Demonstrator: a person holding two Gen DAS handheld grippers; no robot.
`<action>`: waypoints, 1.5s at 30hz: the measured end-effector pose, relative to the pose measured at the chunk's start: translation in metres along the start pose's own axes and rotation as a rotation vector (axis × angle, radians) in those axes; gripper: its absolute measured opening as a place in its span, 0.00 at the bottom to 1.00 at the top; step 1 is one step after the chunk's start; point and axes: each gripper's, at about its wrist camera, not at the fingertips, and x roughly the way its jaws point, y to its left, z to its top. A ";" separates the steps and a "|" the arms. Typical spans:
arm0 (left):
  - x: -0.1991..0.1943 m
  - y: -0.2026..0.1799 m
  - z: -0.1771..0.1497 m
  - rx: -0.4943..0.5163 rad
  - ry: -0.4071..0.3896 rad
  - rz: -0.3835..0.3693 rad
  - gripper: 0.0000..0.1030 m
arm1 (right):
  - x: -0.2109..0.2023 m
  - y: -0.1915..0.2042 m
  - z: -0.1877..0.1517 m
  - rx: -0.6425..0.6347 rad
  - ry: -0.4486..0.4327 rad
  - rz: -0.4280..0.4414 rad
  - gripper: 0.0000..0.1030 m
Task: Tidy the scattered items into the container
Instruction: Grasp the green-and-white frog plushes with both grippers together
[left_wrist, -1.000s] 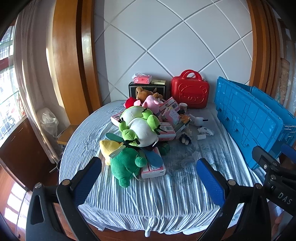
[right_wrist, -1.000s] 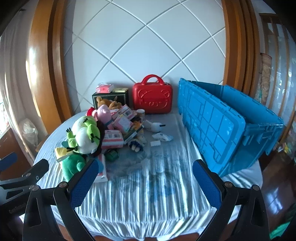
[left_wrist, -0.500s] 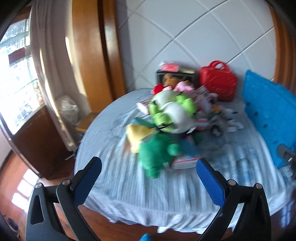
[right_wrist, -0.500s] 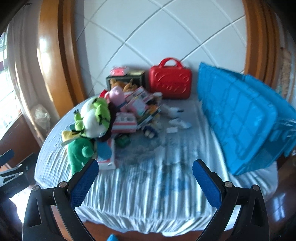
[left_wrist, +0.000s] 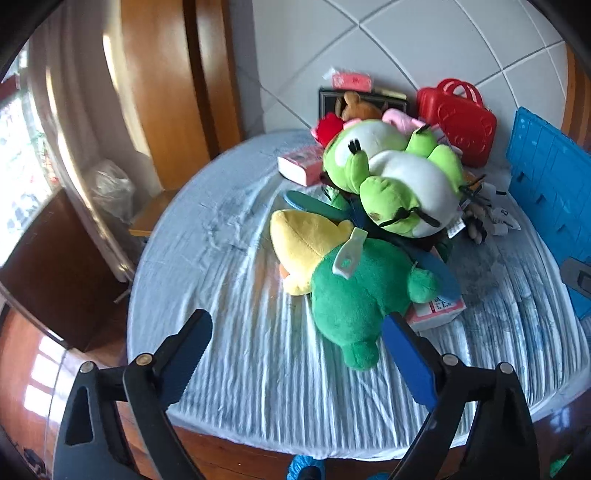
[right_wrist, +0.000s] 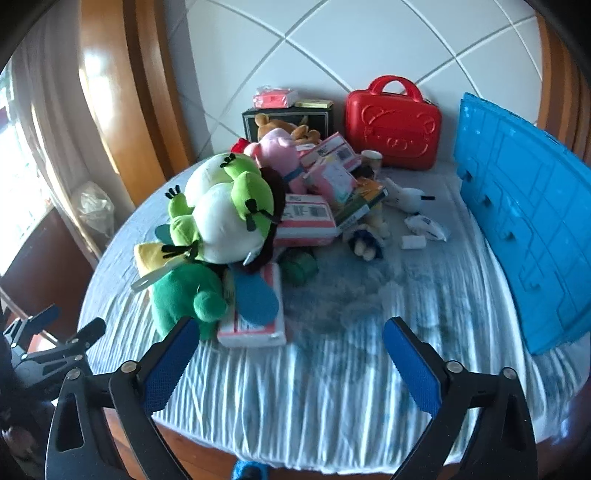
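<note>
A pile of toys and boxes lies on a round table with a pale blue cloth (left_wrist: 229, 266). A dark green plush (left_wrist: 354, 295) with a yellow part lies nearest, and two light green and white frog plushes (left_wrist: 402, 188) sit behind it. Pink boxes (right_wrist: 306, 221) and small items lie in the pile. A blue plastic crate (right_wrist: 524, 221) stands at the right. My left gripper (left_wrist: 295, 354) is open and empty, just short of the dark green plush (right_wrist: 184, 295). My right gripper (right_wrist: 288, 358) is open and empty over the front of the table.
A red case (right_wrist: 393, 123) and a black box (right_wrist: 288, 116) stand at the back against the white wall. A plastic bag (left_wrist: 110, 188) sits on a low cabinet at the left. The table edge (right_wrist: 332, 454) is close below my fingers.
Both grippers have moved forward and left toward the toy pile. The dark green plush now sits much closer to my left gripper. Both stay open.
</note>
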 end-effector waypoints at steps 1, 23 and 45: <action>0.008 -0.001 0.003 0.008 0.012 -0.020 0.92 | 0.006 0.002 0.002 0.012 0.015 -0.009 0.84; 0.121 0.021 -0.005 -0.046 0.162 0.211 0.90 | 0.120 0.040 0.012 -0.156 0.190 0.123 0.71; 0.094 0.028 0.140 0.241 -0.054 -0.159 0.97 | 0.084 0.055 0.067 0.223 0.041 -0.024 1.00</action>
